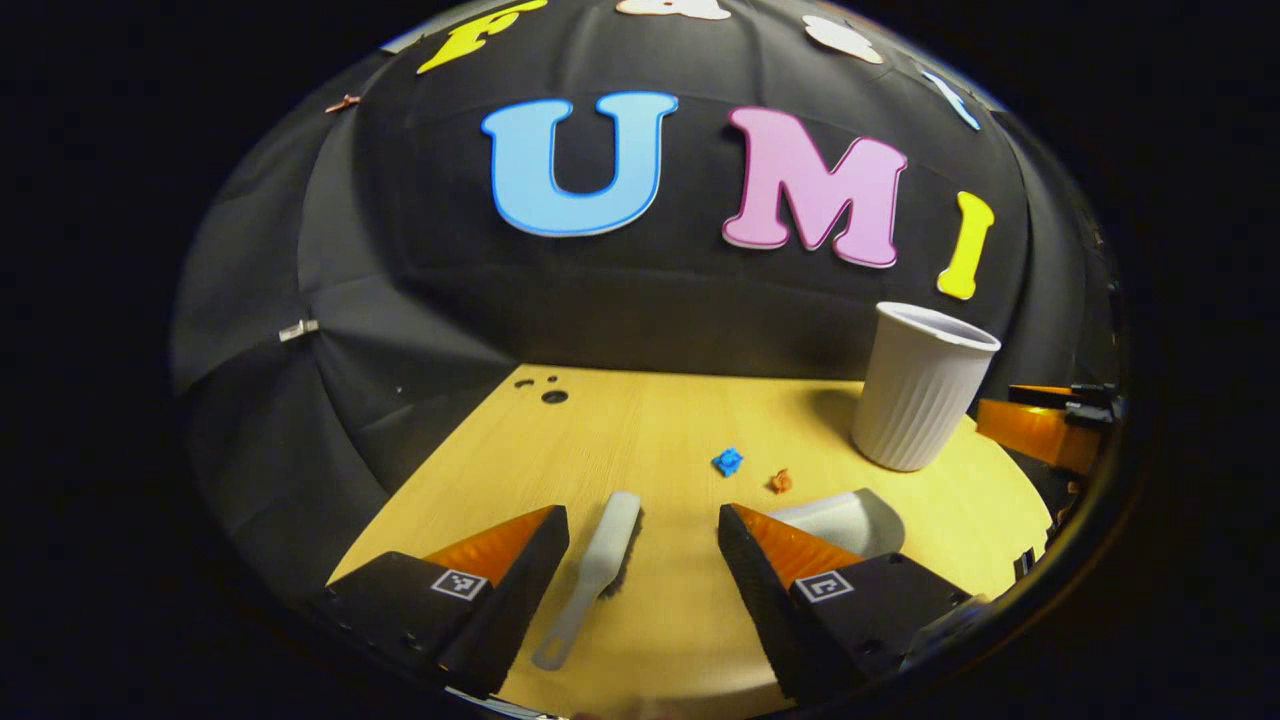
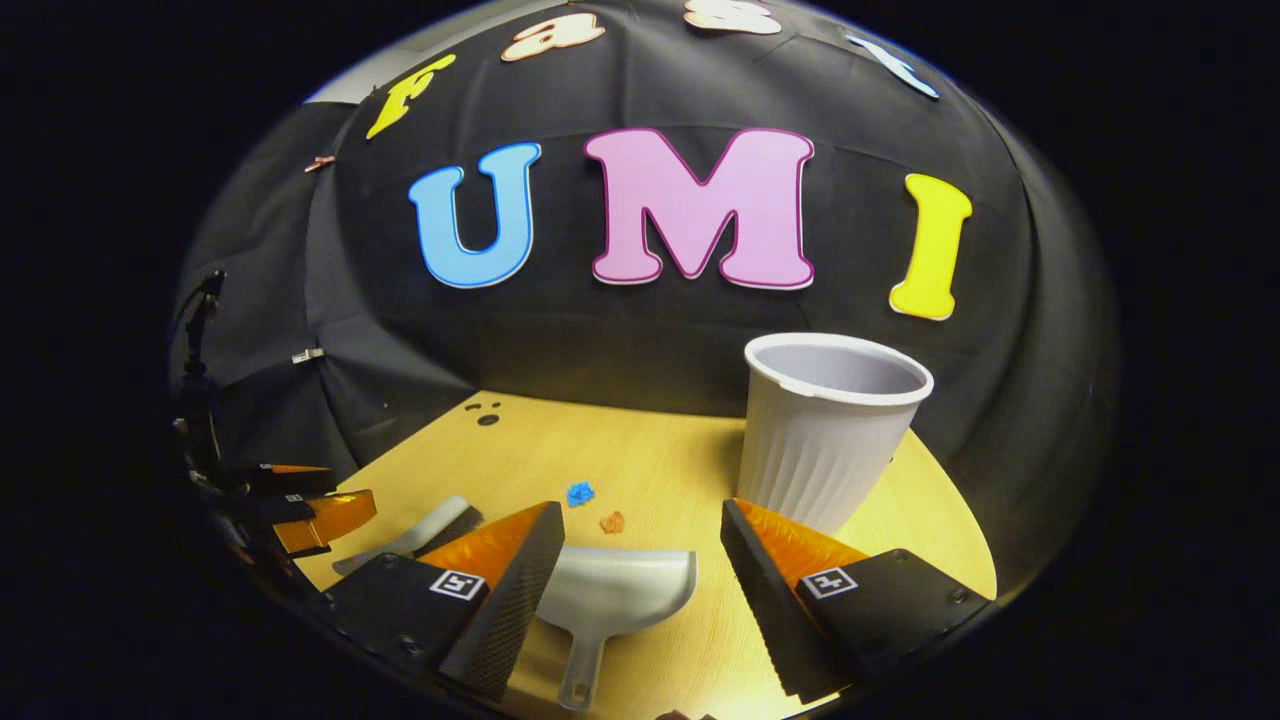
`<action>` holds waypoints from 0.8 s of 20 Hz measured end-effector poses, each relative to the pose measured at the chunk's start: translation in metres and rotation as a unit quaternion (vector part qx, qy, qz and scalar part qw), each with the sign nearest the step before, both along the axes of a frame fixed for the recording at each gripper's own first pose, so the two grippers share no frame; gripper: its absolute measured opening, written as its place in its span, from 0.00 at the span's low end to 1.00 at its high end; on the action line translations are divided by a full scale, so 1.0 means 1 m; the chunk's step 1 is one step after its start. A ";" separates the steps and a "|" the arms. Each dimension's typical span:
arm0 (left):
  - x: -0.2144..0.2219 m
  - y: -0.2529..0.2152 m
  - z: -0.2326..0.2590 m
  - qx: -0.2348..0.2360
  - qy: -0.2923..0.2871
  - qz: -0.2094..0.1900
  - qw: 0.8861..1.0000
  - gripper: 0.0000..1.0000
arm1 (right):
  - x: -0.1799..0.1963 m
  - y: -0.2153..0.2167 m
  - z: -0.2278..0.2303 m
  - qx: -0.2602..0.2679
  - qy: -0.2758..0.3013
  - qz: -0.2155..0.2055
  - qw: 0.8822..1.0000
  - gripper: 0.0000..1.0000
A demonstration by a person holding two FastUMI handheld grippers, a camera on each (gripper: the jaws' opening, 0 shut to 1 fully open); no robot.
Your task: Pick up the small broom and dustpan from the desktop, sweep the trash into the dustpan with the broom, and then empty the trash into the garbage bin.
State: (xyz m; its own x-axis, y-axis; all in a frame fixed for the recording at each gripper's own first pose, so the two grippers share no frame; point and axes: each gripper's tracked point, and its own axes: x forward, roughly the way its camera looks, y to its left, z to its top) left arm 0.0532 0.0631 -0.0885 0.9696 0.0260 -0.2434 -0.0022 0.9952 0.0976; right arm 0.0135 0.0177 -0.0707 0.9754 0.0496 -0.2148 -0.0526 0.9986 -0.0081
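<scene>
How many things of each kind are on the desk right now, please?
Broom: 1
Dustpan: 1
Bin: 1
Trash bits: 2, one blue, one orange
Total: 5

No readable text, brand or number on the cup [image 2: 826, 432], broom [image 1: 592, 575], or dustpan [image 2: 612, 603]
</scene>
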 end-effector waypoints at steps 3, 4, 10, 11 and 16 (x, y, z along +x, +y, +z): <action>0.015 0.023 -0.033 -0.006 0.055 0.008 0.998 0.96 | -0.005 0.001 -0.019 0.007 0.028 -0.001 1.000 0.98; 0.019 0.031 -0.046 -0.003 0.075 0.011 0.997 0.96 | -0.005 0.000 -0.025 0.007 0.036 -0.001 0.999 0.98; 0.031 0.060 -0.104 0.015 0.184 0.009 0.983 0.96 | -0.016 0.001 -0.053 0.011 0.069 0.005 0.998 0.98; 0.033 0.060 -0.112 0.013 0.202 0.007 0.979 0.96 | -0.018 0.001 -0.057 0.011 0.073 0.006 0.997 0.98; 0.043 0.061 -0.142 0.010 0.268 -0.007 0.963 0.96 | -0.027 -0.010 -0.069 0.010 0.090 -0.003 0.996 0.98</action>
